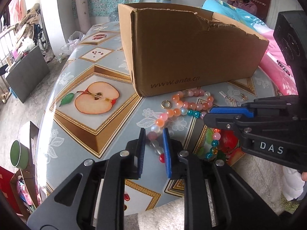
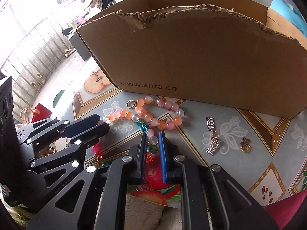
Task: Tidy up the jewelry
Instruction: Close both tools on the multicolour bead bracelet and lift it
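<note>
A long necklace of pink, orange and clear beads (image 1: 179,103) (image 2: 163,115) lies coiled on the table in front of a brown cardboard box (image 1: 191,53) (image 2: 201,57). My left gripper (image 1: 154,136) has its jaws closed around beads at one part of the strand. My right gripper (image 2: 153,140), also in the left wrist view (image 1: 208,113), has its jaws closed around beads near the teal ones. A gold ring (image 1: 166,104) (image 2: 130,103) lies beside the beads. Silver clips (image 2: 212,136) and a gold charm (image 2: 245,144) lie to the right.
The round table (image 1: 73,80) has a fruit-print cloth. The open-topped box has a torn front edge and stands just behind the jewelry. A bed with pink and blue covers (image 1: 276,57) is at the right. A green cup (image 1: 18,154) stands off the table to the left.
</note>
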`<state>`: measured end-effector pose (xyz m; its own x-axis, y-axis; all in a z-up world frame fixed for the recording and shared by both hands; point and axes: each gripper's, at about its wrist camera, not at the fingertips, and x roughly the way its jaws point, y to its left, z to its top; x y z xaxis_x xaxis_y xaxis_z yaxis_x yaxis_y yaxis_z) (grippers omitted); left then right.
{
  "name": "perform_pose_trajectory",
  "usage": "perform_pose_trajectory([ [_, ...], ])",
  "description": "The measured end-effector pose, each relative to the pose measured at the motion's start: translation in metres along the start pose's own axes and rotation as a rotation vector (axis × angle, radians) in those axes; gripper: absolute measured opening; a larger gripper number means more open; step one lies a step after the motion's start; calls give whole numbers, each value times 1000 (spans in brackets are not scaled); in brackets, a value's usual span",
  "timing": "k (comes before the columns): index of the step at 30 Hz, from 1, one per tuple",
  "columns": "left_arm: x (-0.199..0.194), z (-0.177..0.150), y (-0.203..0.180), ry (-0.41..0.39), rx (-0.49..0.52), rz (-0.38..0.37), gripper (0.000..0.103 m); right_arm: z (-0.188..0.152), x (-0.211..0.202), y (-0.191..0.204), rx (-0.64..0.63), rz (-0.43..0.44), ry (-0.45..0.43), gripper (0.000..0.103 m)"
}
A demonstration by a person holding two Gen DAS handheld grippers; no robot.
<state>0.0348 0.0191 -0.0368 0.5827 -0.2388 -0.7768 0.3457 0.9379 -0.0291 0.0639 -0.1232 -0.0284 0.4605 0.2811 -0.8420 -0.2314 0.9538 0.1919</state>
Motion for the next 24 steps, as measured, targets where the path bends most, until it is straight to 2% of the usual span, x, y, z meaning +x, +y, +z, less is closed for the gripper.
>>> perform_pose_trajectory([
  [3, 1, 0, -3, -12, 18, 19, 9, -1, 2, 6, -17, -12, -8, 10],
  [7, -4, 3, 0, -22, -2, -2, 9, 0, -5, 12, -14, 9, -31, 10],
  [19, -63, 14, -1, -132, -41, -75, 9, -6, -47, 21, -14, 69, -129, 10],
  [24, -91, 26, -4, -198, -34, -79, 9, -3, -72, 18, -15, 108, -187, 10],
])
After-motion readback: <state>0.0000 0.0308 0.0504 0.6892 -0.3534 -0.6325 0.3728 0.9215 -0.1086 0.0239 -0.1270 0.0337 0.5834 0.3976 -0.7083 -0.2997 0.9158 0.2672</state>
